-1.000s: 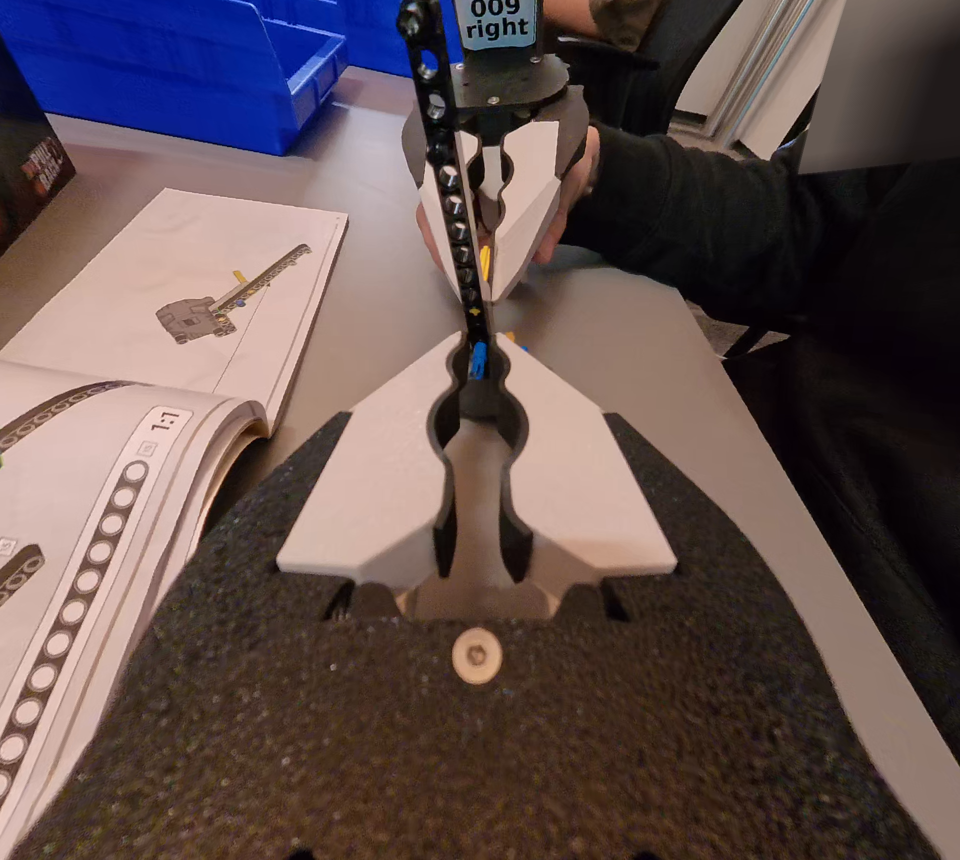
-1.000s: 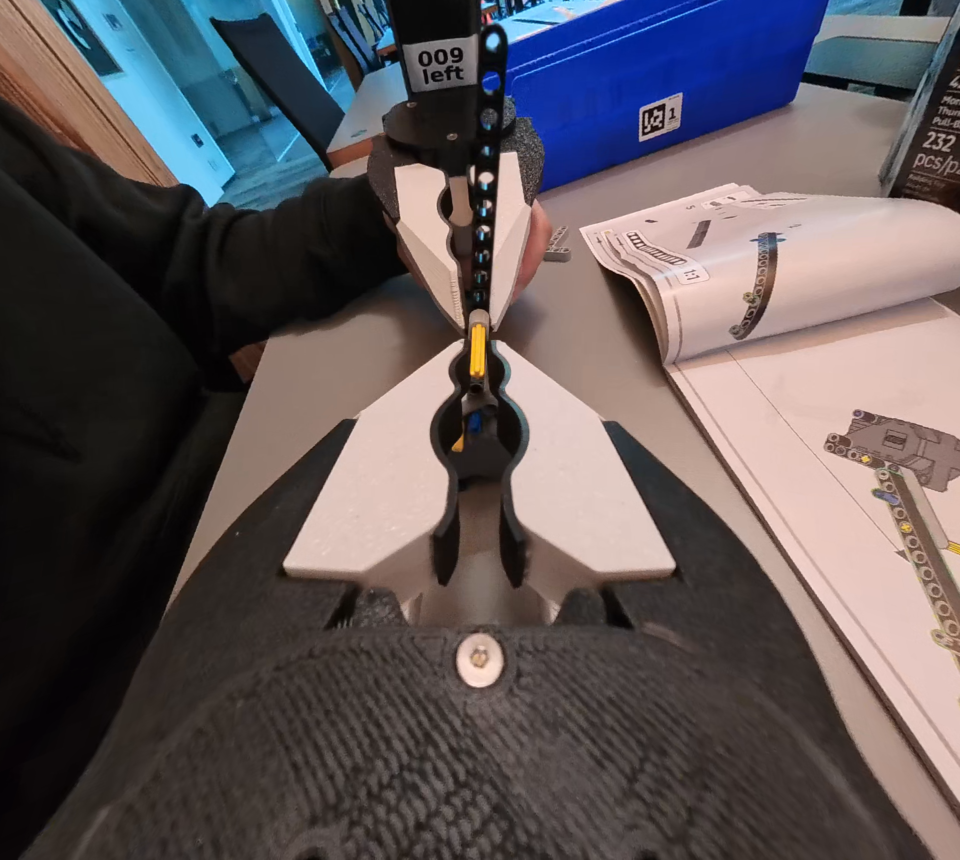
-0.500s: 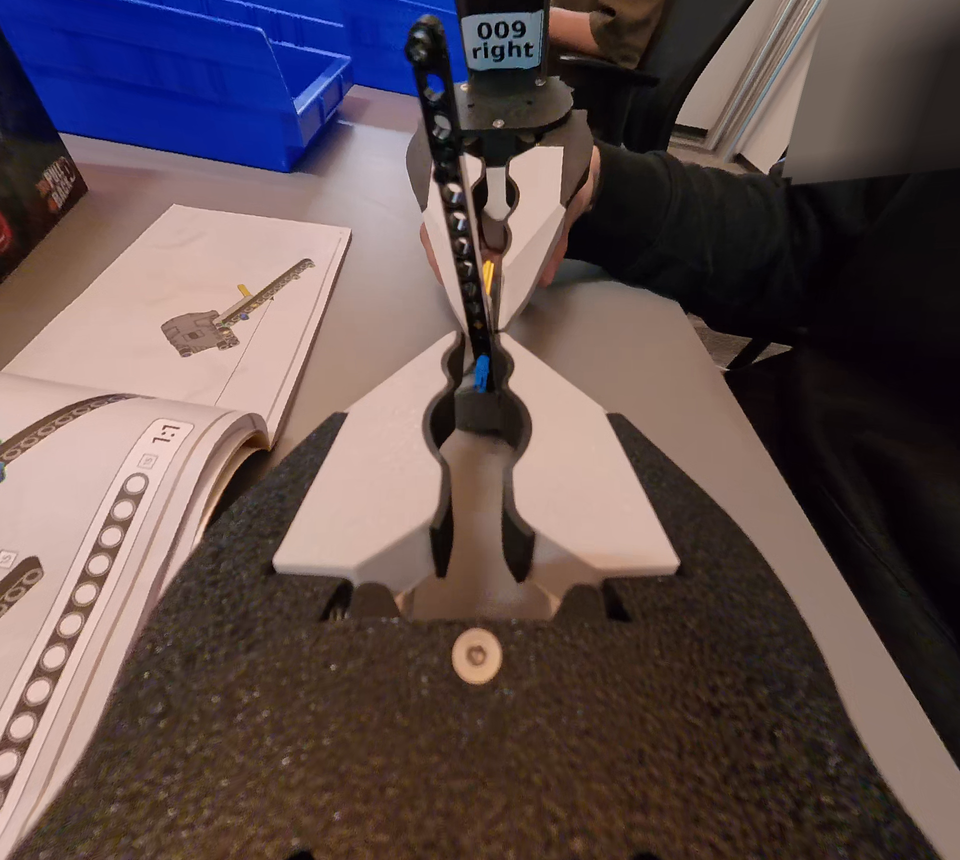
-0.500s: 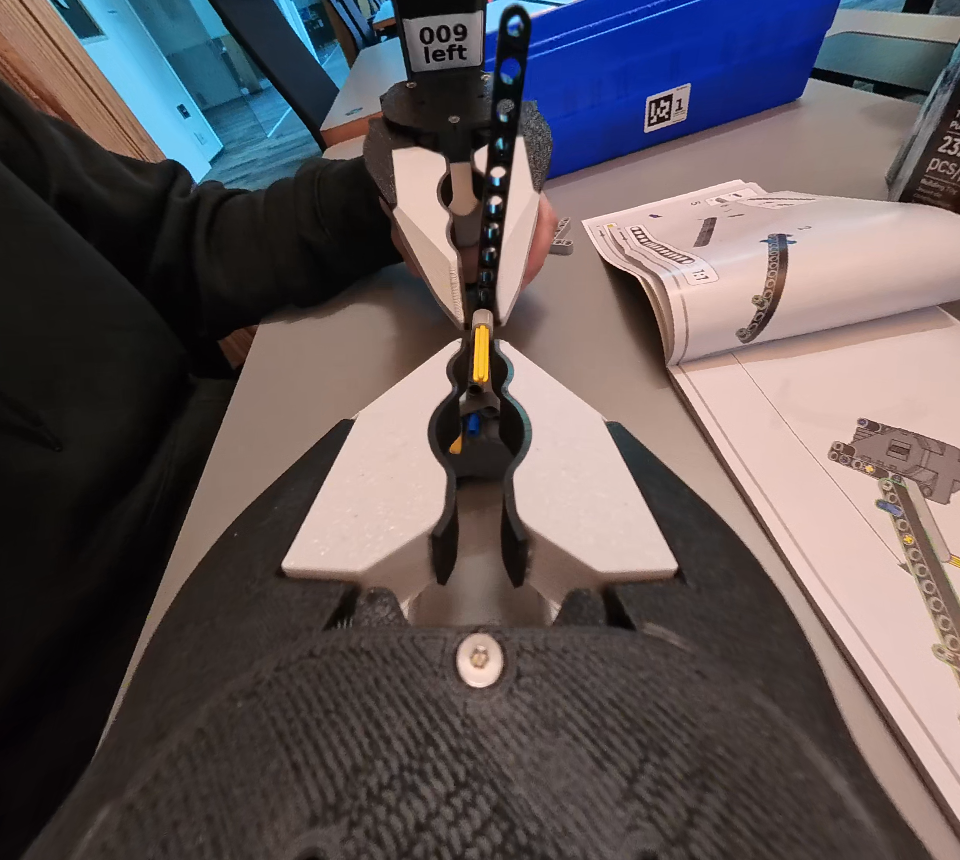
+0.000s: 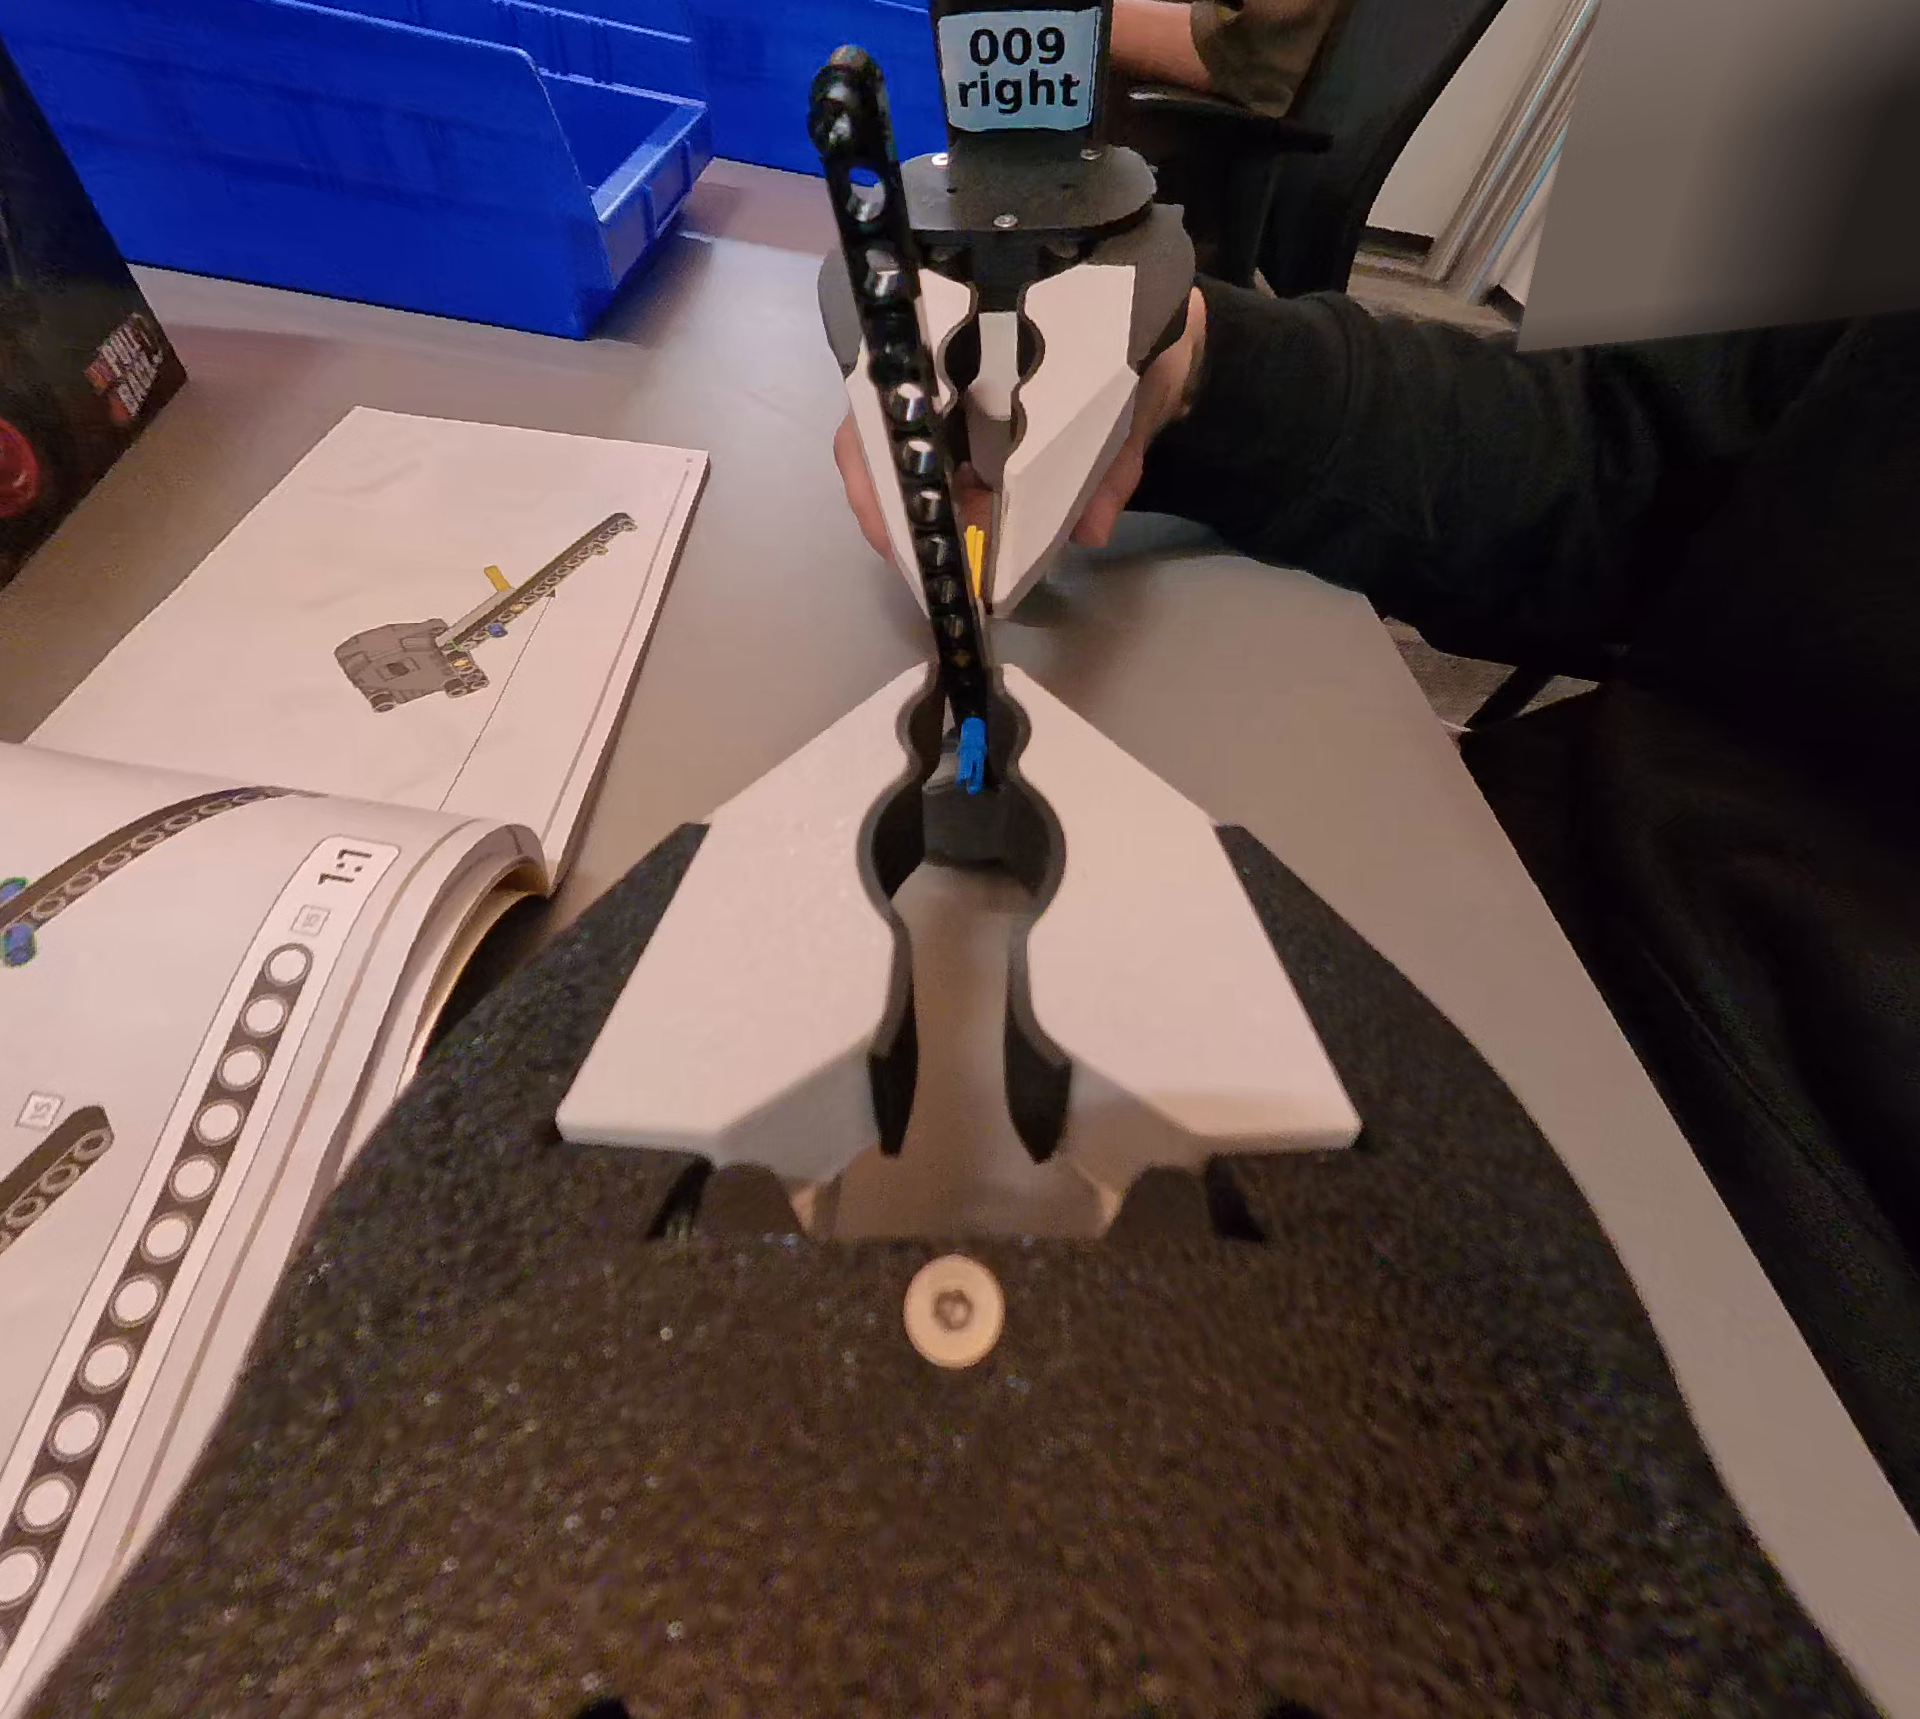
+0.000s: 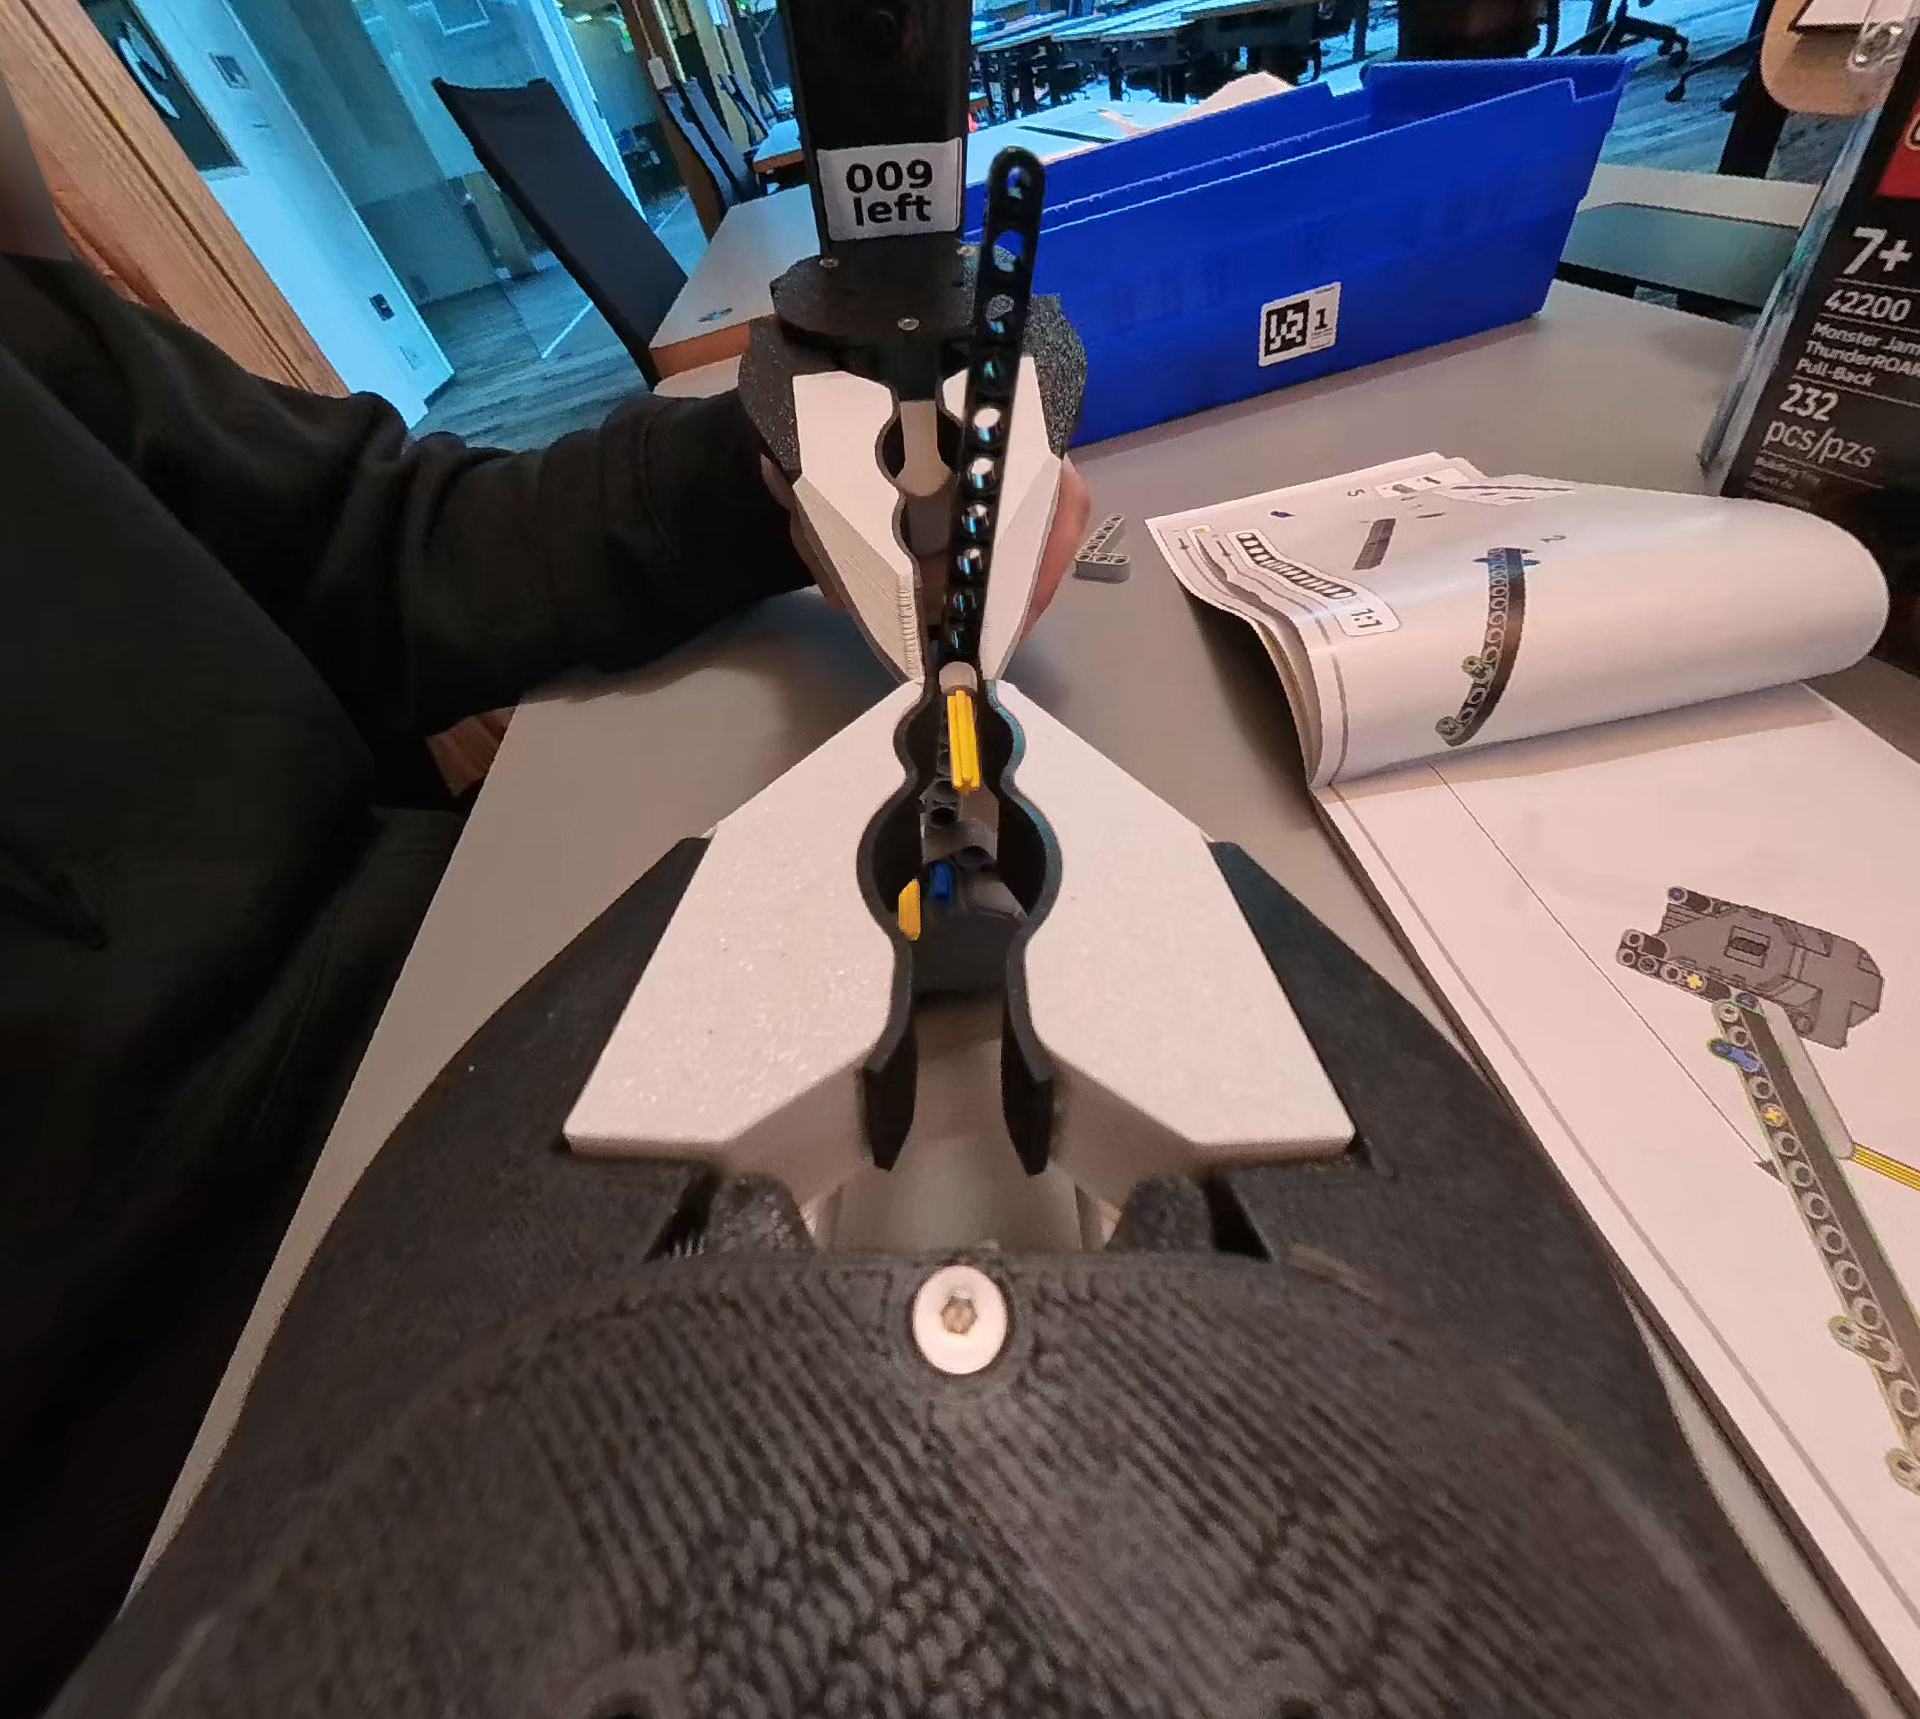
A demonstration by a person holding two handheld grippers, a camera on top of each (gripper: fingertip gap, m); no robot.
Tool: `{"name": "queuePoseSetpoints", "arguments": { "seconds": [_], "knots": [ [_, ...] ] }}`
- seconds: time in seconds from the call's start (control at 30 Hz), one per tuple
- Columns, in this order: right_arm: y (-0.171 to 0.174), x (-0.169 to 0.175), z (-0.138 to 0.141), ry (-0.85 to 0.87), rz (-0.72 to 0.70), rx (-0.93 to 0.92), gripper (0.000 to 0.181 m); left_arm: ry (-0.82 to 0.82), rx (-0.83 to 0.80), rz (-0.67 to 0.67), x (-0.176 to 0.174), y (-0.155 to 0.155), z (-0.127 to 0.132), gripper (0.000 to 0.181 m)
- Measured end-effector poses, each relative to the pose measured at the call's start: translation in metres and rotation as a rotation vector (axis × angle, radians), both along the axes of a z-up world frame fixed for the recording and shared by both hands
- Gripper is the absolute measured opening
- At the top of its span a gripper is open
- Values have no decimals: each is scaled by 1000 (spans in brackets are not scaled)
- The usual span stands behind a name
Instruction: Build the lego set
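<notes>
My left gripper (image 5: pixel 961 682) is shut on a long black holed beam (image 5: pixel 904 381) that stands nearly upright and leans a little. A blue pin (image 5: pixel 971 750) and a grey block (image 5: pixel 966 822) sit at the beam's lower end, between the jaws. My right gripper (image 6: pixel 956 698) faces it tip to tip and is shut on a yellow axle (image 6: pixel 961 739) that touches the beam (image 6: pixel 987 422). The right gripper (image 5: pixel 987 599) also shows in the left wrist view, and the left gripper (image 6: pixel 951 661) in the right wrist view. The block (image 6: pixel 977 931) shows low in the right wrist view.
An open instruction booklet (image 5: pixel 416 547) (image 6: pixel 1558 890) lies on the grey table (image 5: pixel 1195 682). Blue bins (image 5: pixel 312 142) (image 6: pixel 1299 215) stand at the back. The set's box (image 6: pixel 1839 339) stands beside the booklet. A small grey piece (image 6: pixel 1101 552) lies near the left gripper.
The beam has tilted a little more and both grippers have shifted slightly while staying tip to tip. The yellow axle stays against the beam.
</notes>
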State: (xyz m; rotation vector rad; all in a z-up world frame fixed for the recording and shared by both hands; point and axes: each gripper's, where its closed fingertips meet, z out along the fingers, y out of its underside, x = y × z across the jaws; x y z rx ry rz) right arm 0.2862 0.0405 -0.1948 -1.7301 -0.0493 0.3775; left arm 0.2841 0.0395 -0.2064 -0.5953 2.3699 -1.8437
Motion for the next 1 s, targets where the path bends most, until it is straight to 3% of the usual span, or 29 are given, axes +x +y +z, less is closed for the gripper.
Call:
{"name": "queuePoseSetpoints", "arguments": {
  "seconds": [0.33, 0.7, 1.0],
  "knots": [
    [0, -5, 1, -28, 22, 13, 4, -52, 41, 14, 0, -5, 4, 5],
    [-6, -2, 5, -42, 18, 47, 5, -228, 242, 100, 2, -5, 9, 5],
    [-3, -6, 5, -80, 28, 48, 6, -199, 245, 77, -1, -5, 7, 4]
  ]
}}
